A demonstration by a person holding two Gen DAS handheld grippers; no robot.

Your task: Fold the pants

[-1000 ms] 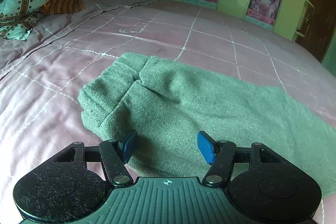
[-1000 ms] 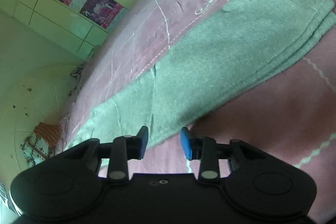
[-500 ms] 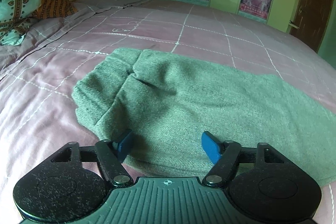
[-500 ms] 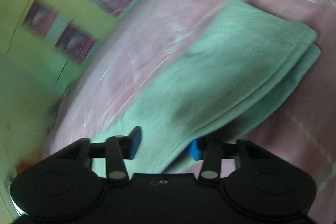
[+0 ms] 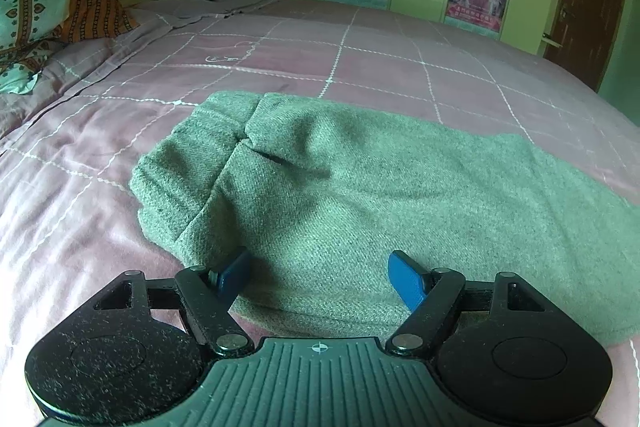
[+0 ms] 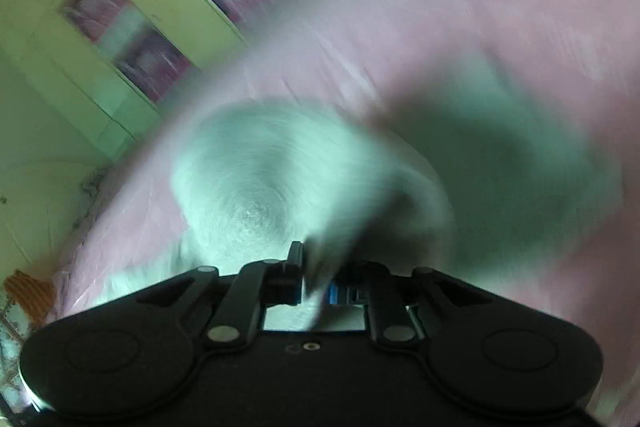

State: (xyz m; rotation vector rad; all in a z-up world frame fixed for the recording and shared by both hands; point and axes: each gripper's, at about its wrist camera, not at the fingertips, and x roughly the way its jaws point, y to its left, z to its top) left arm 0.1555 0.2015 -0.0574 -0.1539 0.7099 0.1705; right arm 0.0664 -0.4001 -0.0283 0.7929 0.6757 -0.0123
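Pants [image 5: 360, 195]: green, spread flat on the pink bed [image 5: 360, 67], waist end at the far left
Left gripper [image 5: 320, 273]: fingers wide apart over the near edge of the cloth, holding nothing
Right gripper [image 6: 316, 279]: fingers nearly together, pinching a fold of the pants; picture blurred
Pillows [image 5: 44, 11]: far left

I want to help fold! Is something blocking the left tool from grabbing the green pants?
Nothing visible. The left tool is open right over the pants, which lie alone on the pink bedspread.
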